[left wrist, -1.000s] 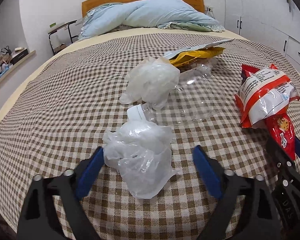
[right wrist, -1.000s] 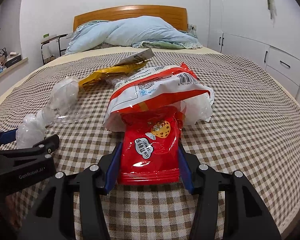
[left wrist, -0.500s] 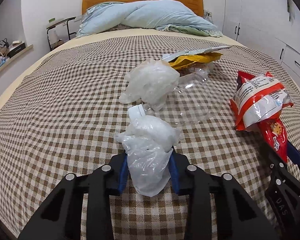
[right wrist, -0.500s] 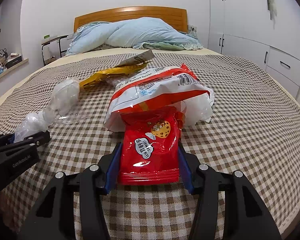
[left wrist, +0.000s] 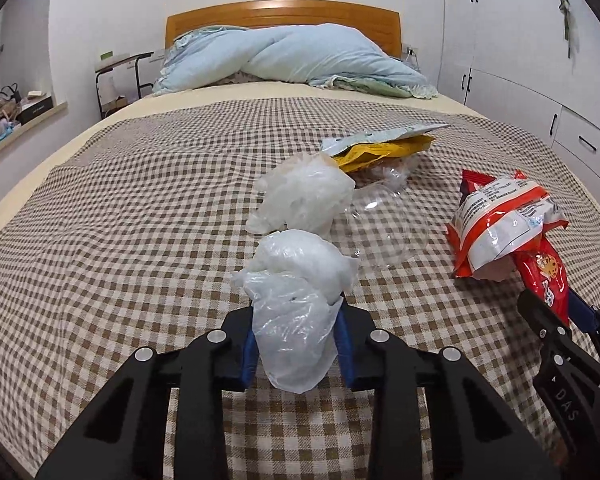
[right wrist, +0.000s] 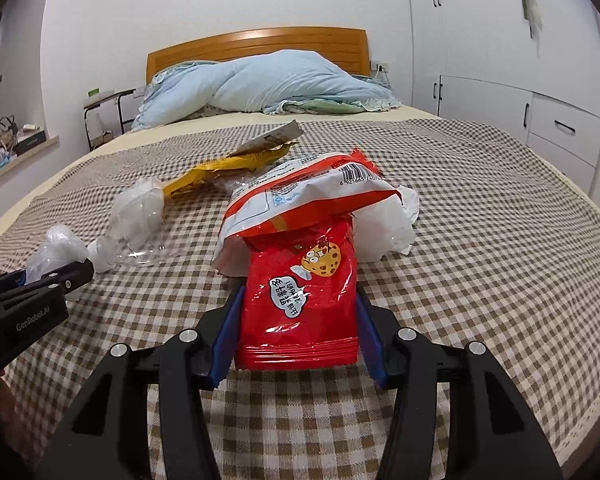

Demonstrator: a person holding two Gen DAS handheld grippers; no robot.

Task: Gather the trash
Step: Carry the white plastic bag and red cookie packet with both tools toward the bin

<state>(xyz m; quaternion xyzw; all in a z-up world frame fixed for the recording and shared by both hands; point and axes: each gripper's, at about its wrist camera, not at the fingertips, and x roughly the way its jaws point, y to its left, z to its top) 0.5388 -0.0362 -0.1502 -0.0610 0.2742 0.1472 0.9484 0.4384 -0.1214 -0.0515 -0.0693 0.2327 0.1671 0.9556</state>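
The left gripper point(left wrist: 296, 340) is squeezed tight on a crumpled clear plastic bag point(left wrist: 296, 304), right between its fingers. The bag looks very light, soft and squashy, so a pinch in the thick middle should hold. It stretches away from the gripper, long way pointing forward.

The right gripper point(right wrist: 296, 340) is clamped on a shiny red cookie packet point(right wrist: 300, 296) by its two long sides. The packet looks light and slippery. Its long way points straight ahead, with the sealed bottom edge nearest.

Just past the packet lies a red and white snack bag point(right wrist: 300, 196), touching it. Ahead of the left gripper sit another crumpled clear bag point(left wrist: 304, 200) and a clear plastic lid point(left wrist: 384, 232) on the brown checked bed cover point(left wrist: 140, 220). Farthest is a yellow wrapper point(left wrist: 380, 150).
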